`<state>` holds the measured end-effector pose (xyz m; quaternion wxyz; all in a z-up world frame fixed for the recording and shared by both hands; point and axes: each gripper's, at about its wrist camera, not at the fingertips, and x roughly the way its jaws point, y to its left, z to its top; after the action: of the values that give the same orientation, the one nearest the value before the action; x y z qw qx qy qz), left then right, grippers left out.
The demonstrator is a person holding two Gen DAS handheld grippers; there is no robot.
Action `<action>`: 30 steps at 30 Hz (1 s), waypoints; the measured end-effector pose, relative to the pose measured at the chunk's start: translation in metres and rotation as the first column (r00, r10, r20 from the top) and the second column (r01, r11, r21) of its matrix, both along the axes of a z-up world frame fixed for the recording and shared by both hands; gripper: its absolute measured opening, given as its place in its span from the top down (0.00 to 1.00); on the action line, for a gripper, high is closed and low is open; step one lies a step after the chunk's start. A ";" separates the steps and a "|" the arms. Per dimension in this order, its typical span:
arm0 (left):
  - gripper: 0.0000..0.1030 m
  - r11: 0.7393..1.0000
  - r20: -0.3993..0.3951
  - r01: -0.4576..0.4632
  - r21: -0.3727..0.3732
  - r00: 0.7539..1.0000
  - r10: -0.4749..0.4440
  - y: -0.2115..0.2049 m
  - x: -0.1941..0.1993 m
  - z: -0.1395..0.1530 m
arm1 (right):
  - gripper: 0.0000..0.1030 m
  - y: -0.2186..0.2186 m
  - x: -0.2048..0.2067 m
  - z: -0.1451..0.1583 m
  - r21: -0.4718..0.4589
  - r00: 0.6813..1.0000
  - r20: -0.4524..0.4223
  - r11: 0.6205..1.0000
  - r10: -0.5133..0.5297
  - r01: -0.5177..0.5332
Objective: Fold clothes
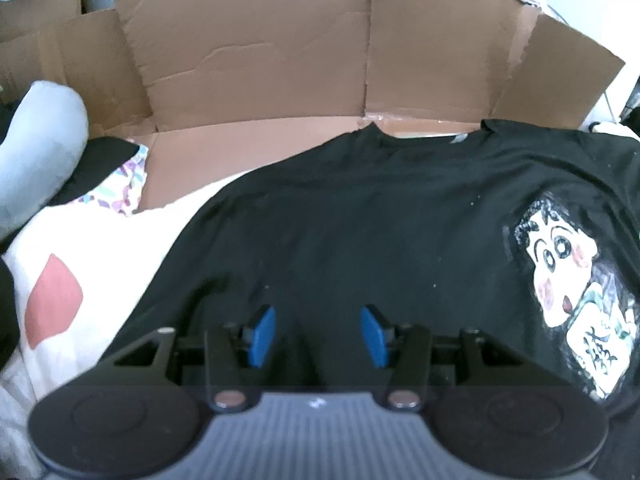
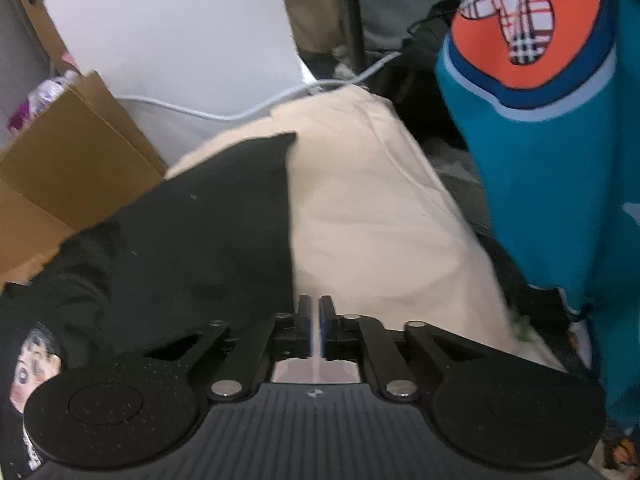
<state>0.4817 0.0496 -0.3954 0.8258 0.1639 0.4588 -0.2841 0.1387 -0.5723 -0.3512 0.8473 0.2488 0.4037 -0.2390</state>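
1. A black cotton T-shirt [image 1: 360,220] with a cartoon-face print [image 1: 568,280] lies spread flat on a cream-white bed cover [image 1: 80,248]; its neckline points toward the flattened brown cardboard sheet [image 1: 260,60] behind it.
2. In the right wrist view, the shirt's black sleeve [image 2: 224,208] stretches out over a beige cushion [image 2: 372,216], with the printed face just showing at the lower left edge.
3. The left gripper [image 1: 318,334] hovers over the shirt's lower part, its blue pads [image 1: 262,334] spread well apart with only shirt fabric seen beneath them, nothing pinched.
4. The right gripper [image 2: 315,326] sits at the sleeve's edge, jaws nearly pressed together with a thin slit between them; no cloth is visibly caught there.
5. A pale blue plush shape [image 1: 36,152] rests at the left of the bed.
6. A teal garment with an orange patch [image 2: 552,152] hangs at the right, and a white cable [image 2: 248,110] runs behind the cushion.
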 end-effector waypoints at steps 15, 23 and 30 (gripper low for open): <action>0.50 0.996 0.030 -0.059 0.074 0.998 0.057 0.047 -0.007 0.026 | 0.99 0.013 0.018 -0.011 -0.059 0.994 -0.087 0.996 0.058 -0.064; 0.55 0.971 0.079 -0.206 0.124 0.977 0.197 0.095 0.017 0.070 | 0.97 0.014 0.020 0.002 -0.094 0.992 -0.124 0.995 0.031 -0.043; 0.64 0.945 0.060 -0.249 0.211 0.968 0.242 0.101 0.022 0.046 | 0.86 0.021 0.012 0.030 -0.125 0.999 -0.011 0.991 0.041 -0.042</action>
<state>0.5039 0.1506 -0.3499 0.8393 0.1994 0.4902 -0.1245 0.1507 -0.5510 -0.3212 0.8645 0.1855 0.3965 -0.2472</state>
